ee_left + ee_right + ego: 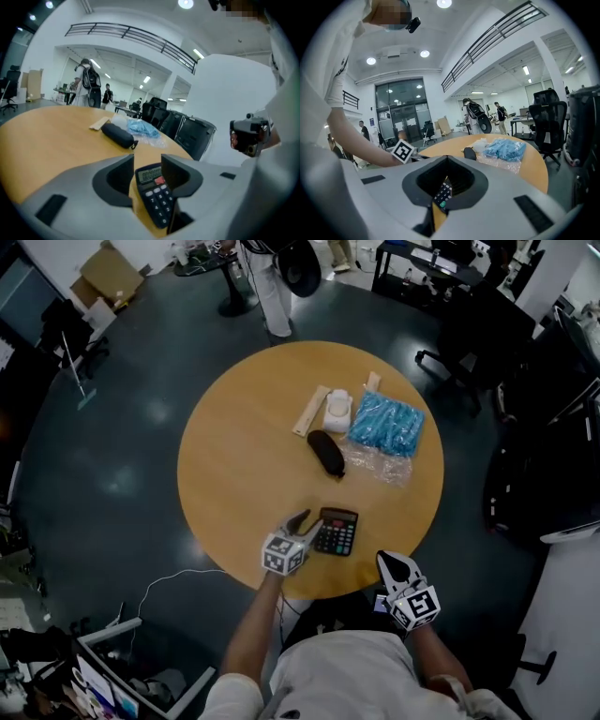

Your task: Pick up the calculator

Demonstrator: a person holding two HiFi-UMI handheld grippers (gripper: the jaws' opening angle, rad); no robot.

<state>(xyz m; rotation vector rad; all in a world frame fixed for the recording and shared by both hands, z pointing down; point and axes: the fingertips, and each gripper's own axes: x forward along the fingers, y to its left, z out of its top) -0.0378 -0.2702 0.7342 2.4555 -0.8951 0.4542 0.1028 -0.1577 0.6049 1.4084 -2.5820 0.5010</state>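
Note:
A black calculator [337, 532] lies flat near the front edge of the round wooden table [234, 474]. My left gripper [307, 521] reaches it from the left. In the left gripper view the calculator [154, 190] lies in the gap between the spread jaws of the left gripper [147, 161], and neither pad presses on it. My right gripper [387, 561] hangs off the table's front edge, right of the calculator, with its fingers together and empty. In the right gripper view the right gripper [447, 158] is shut, and a strip of the calculator [442, 193] shows past it.
Further back on the table lie a black pouch [326, 453], a blue packet [386, 424] on clear plastic, a white object [337, 412] and a pale wooden strip [310, 410]. A person [272, 287] stands beyond the table. Office chairs [469, 343] stand at the right.

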